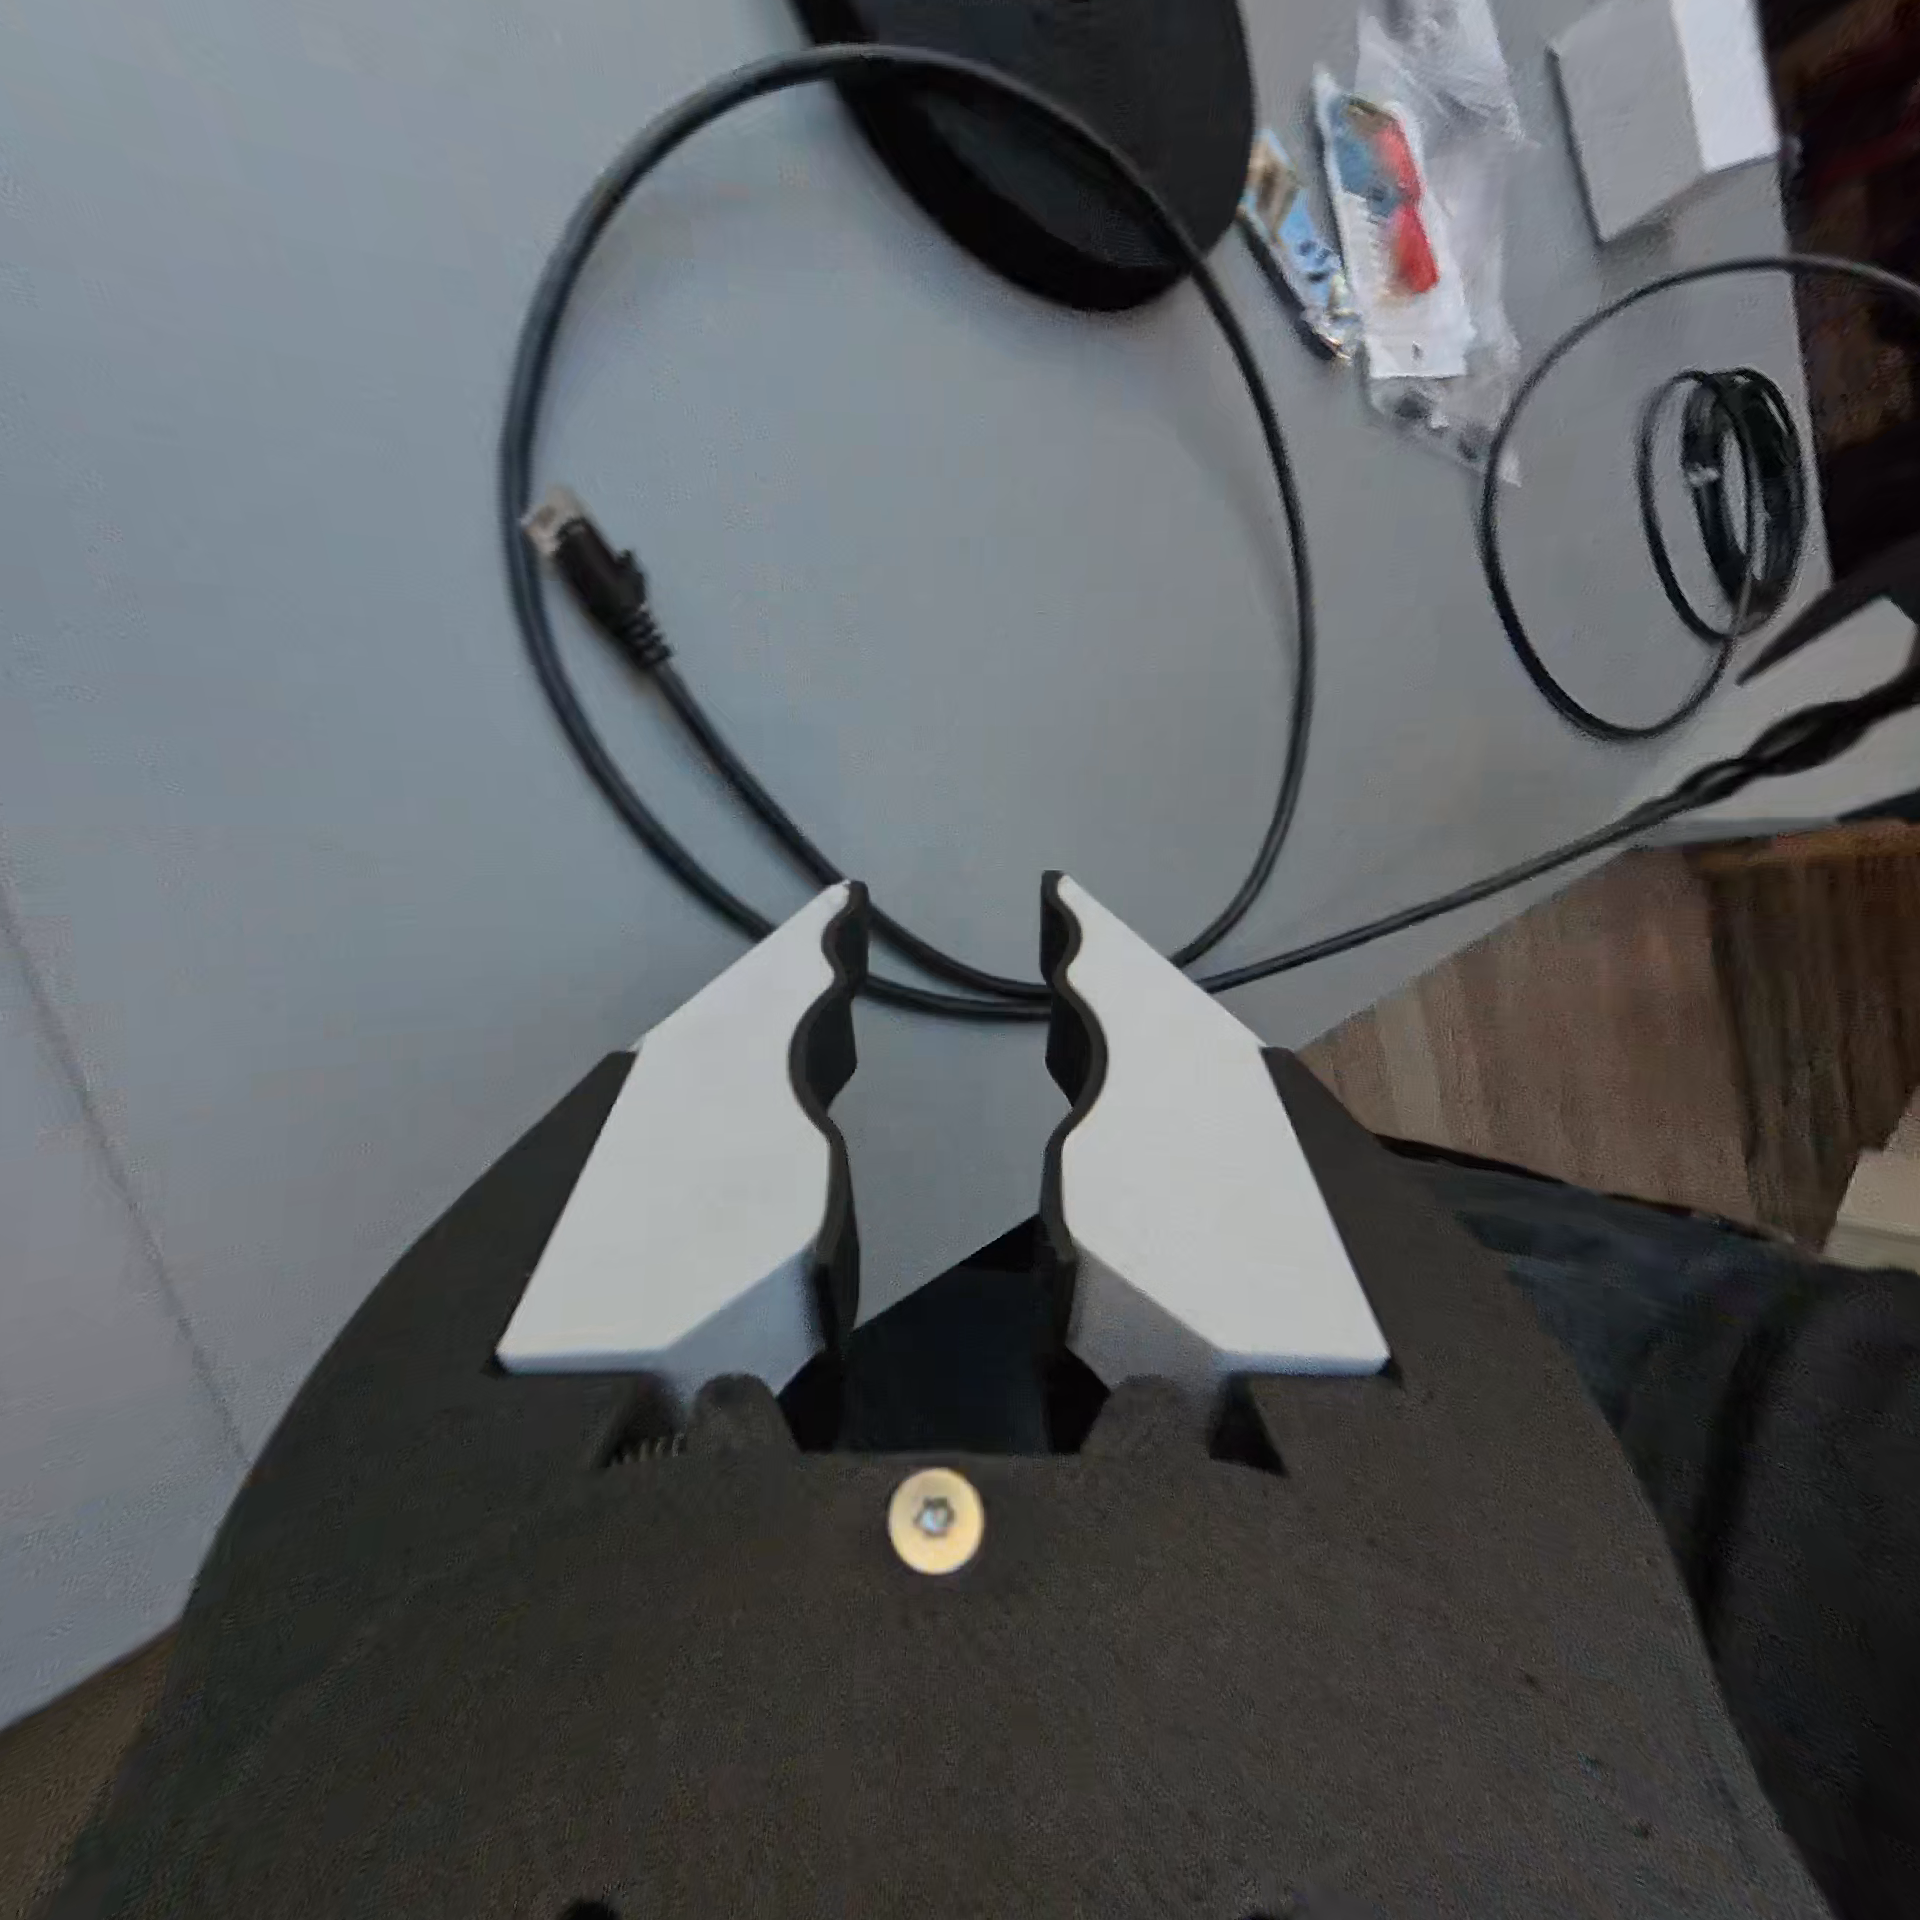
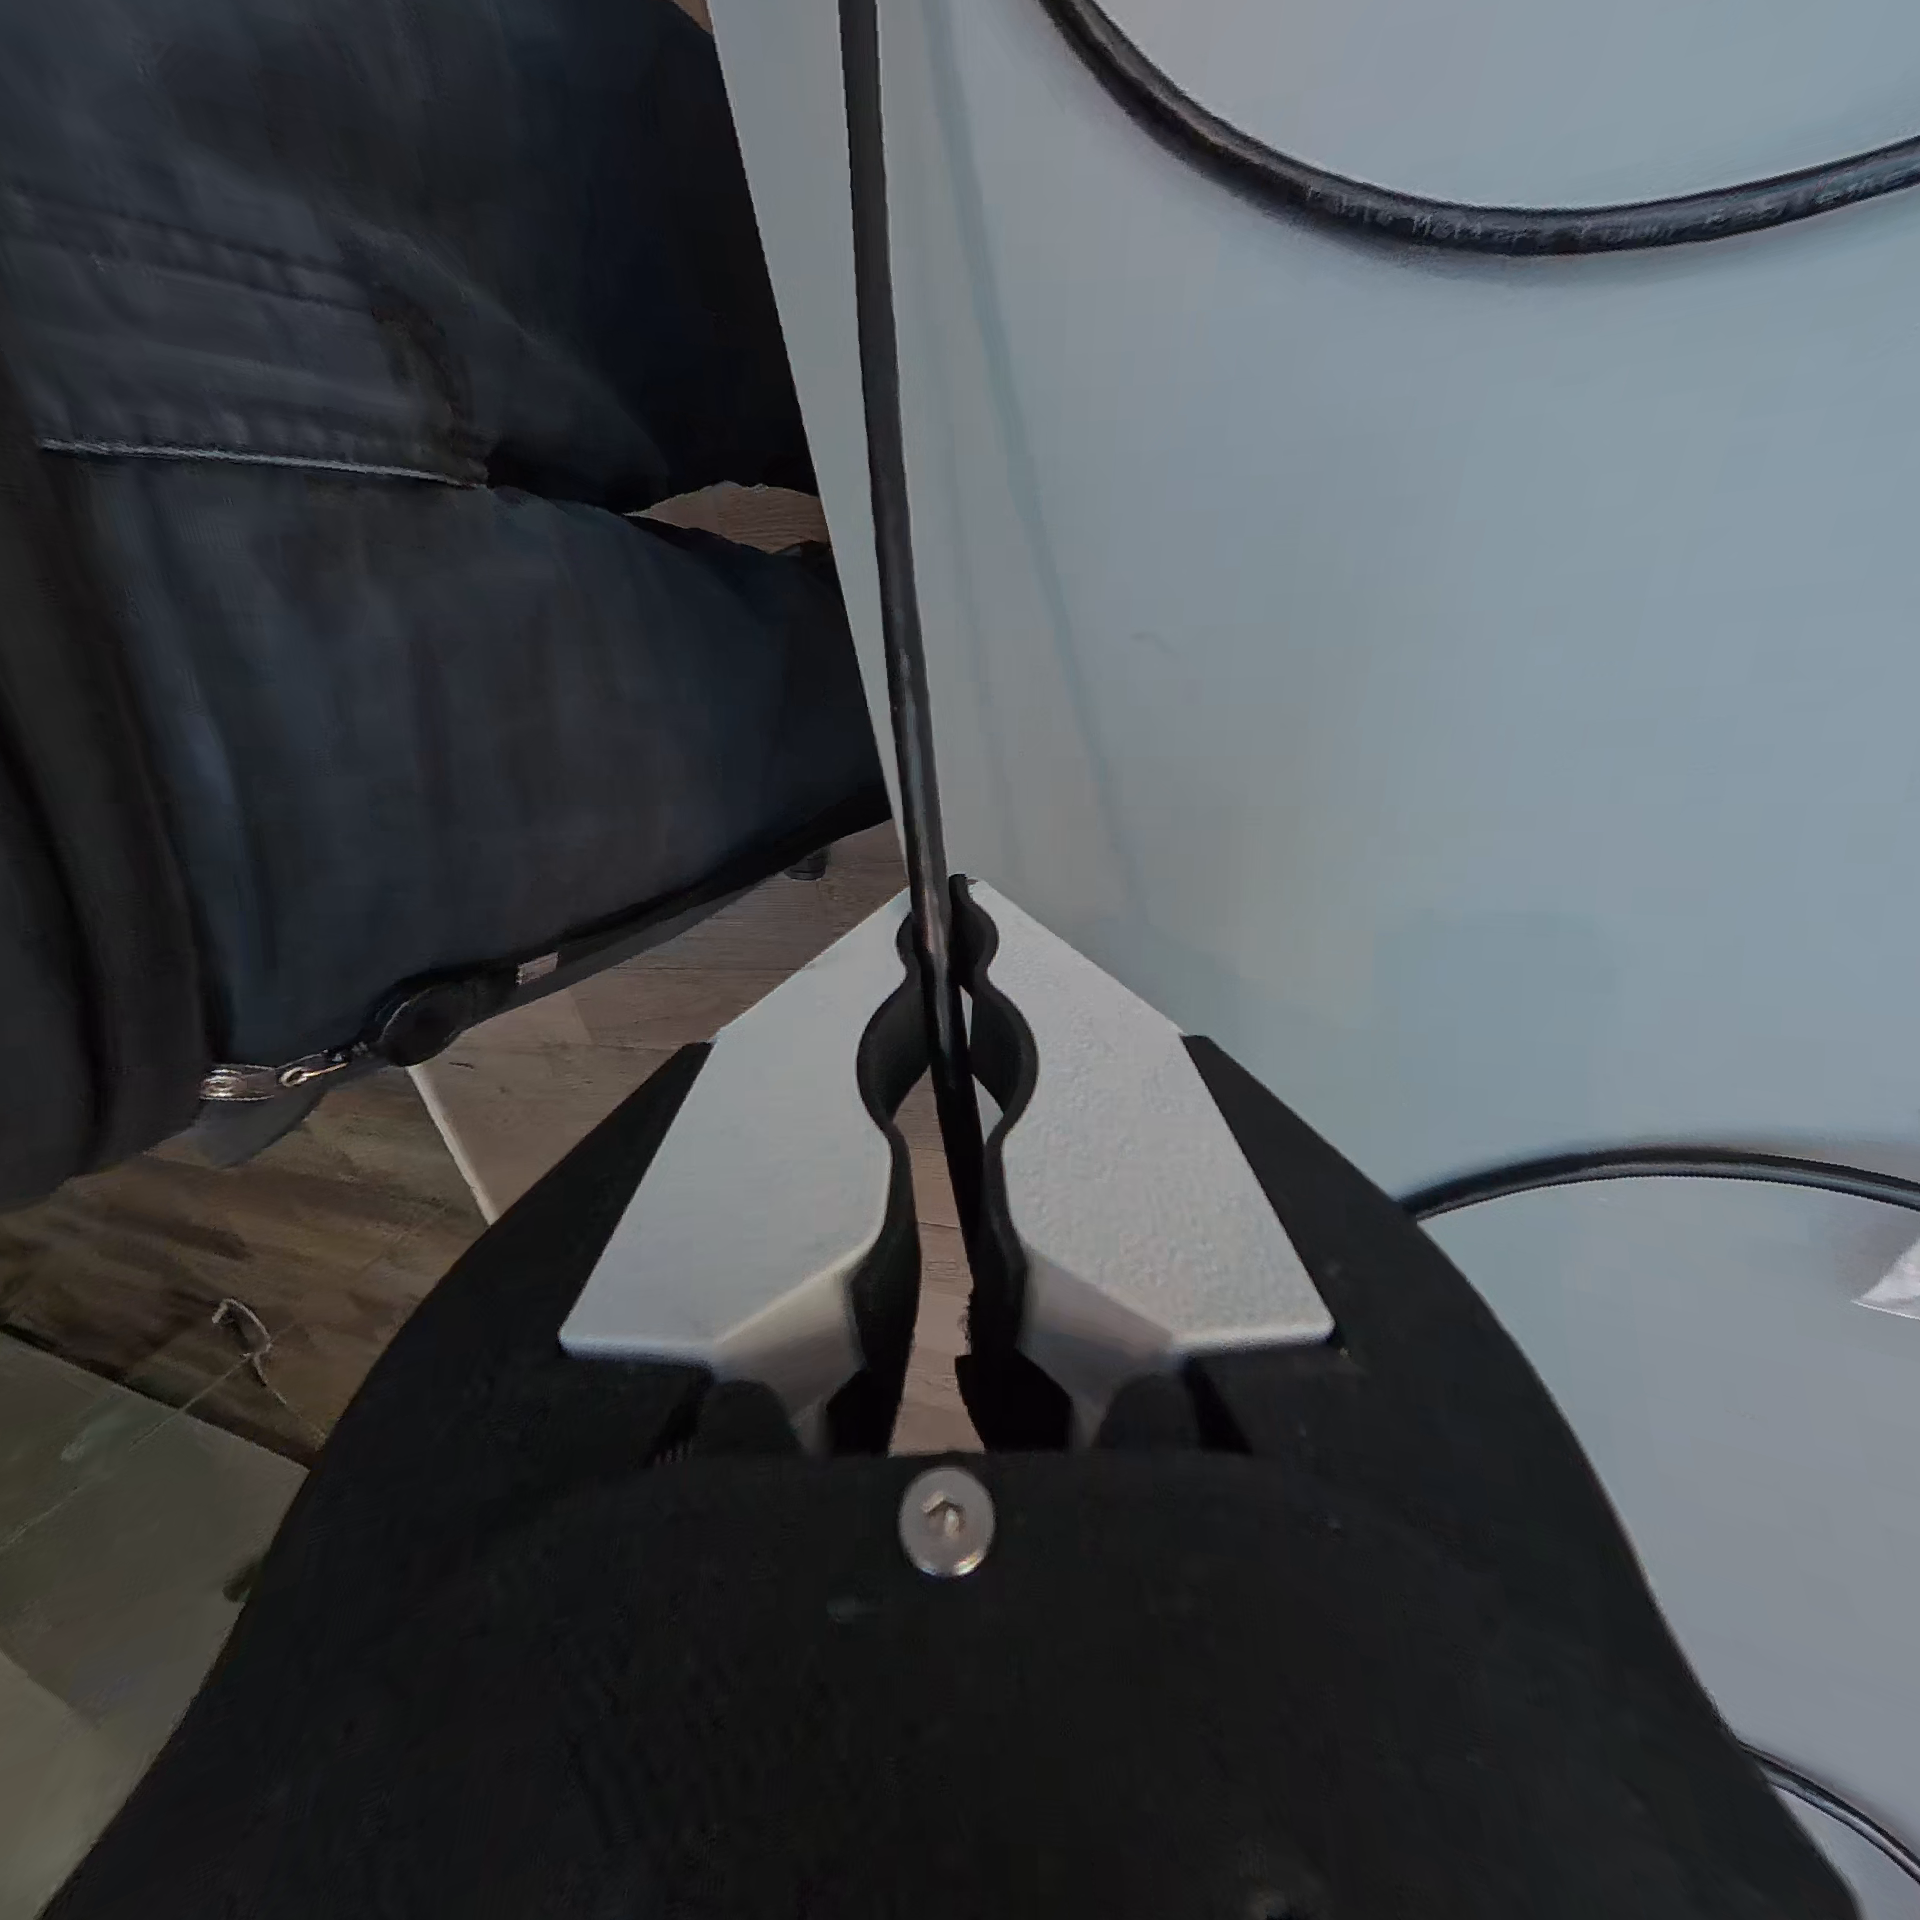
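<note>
The left gripper hangs over the near edge of the pale grey surface, its two fingers spread with a clear gap and nothing between them. Just past its fingertips lies the black cable, which curls in one wide loop on the surface; the plug at its end rests inside the loop's left side, apart from the gripper. Beyond the loop sits a black round base, and to the right are clear plastic packets, a white box and a small coil of thin black wire. The left half of the surface is bare, leaving open room there.

The right gripper is held low at the surface's corner edge, pointing along it, its fingers closed tight on the black cable. The cable runs straight and taut away from the fingertips. To the left of it are a person's dark trousers and the wooden floor below. In the left wrist view the right gripper shows at the far right edge, with the cable stretching off the surface to it.
</note>
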Demonstrator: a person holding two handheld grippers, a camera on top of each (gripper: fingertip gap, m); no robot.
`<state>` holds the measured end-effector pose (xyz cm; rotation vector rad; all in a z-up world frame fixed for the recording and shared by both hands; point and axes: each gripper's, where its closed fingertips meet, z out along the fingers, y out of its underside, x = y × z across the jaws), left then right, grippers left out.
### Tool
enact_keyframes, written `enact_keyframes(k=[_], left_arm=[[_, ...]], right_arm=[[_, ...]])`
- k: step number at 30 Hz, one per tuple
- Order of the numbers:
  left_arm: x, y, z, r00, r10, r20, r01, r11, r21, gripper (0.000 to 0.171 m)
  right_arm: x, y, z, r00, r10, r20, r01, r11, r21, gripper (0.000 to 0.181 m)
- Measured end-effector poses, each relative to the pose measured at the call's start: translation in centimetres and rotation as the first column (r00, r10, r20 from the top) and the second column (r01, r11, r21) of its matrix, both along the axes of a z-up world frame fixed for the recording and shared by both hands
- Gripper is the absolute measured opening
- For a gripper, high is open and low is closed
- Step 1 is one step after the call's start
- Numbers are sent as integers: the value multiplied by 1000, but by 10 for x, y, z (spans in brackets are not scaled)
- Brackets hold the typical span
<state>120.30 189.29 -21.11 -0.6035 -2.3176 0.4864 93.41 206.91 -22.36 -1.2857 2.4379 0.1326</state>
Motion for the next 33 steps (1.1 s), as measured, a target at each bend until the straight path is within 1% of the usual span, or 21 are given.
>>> enact_keyframes(k=[1,3,6,9,12,14,15,17,19,21,22,23,24,25,26,27,28,29,30,32,33], left_arm=[[-23,8,9,992,-118,-48,117,993,-22,31],[-66,41,18,921,-367,-133,364,930,-44,34],[-113,88,4,757,-651,-52,640,756,-136,50],[-160,125,-3,607,-795,-10,780,598,-186,51],[-193,151,-14,510,-860,8,847,501,-177,38],[-204,158,-24,487,-873,40,867,477,-147,0],[-208,159,-27,484,-874,44,870,475,-136,0],[-214,158,-24,515,-857,-5,849,511,-136,0],[-217,157,-18,543,-837,-62,828,546,-128,0],[-220,153,-11,574,-814,-88,799,581,-154,0],[-221,152,-9,581,-809,-92,792,587,-167,0],[-221,152,-10,584,-808,-81,790,589,-170,0],[-220,154,-14,583,-810,-68,793,585,-167,0],[-220,156,-17,587,-807,-65,792,588,-164,0],[-220,157,-19,599,-798,-67,782,601,-162,0],[-220,158,-21,612,-787,-75,772,616,-159,0],[-220,159,-21,623,-777,-82,762,628,-160,0],[-221,160,-21,630,-771,-86,754,635,-166,0],[-222,163,-21,631,-771,-84,753,635,-171,0],[-221,170,-24,621,-782,-58,763,620,-185,0],[-220,173,-26,614,-788,-42,768,609,-196,0]], right_arm=[[-1,-2,-1,1000,9,-7,-9,1000,-11,0],[-2,-7,-2,1000,25,-17,-26,999,-35,0],[3,-14,1,1000,26,-2,-26,997,-68,0],[10,-19,7,999,27,20,-25,994,-107,0],[14,-23,12,999,34,28,-30,989,-144,0],[15,-24,15,999,39,31,-33,985,-170,0],[11,-29,14,999,32,4,-30,978,-207,1],[5,-42,16,999,-28,-29,18,950,-312,18],[-3,-52,31,991,-126,-37,100,906,-412,35],[-15,-65,61,954,-301,-1,250,794,-555,68],[-20,-69,81,912,-404,75,364,709,-604,81],[-25,-69,102,850,-496,181,487,606,-629,80],[-31,-71,124,764,-562,315,611,477,-632,81],[-43,-72,144,655,-617,437,718,326,-615,81],[-68,-69,156,508,-687,519,798,149,-584,75],[-96,-62,159,327,-751,574,851,-31,-525,69],[-114,-56,154,159,-774,614,894,-152,-422,69],[-121,-53,144,34,-784,619,930,-201,-306,71],[-125,-53,133,-43,-800,598,950,-217,-223,72],[-137,-53,108,-153,-851,503,949,-269,-165,75],[-139,-59,104,-191,-850,492,949,-288,-131,75]])
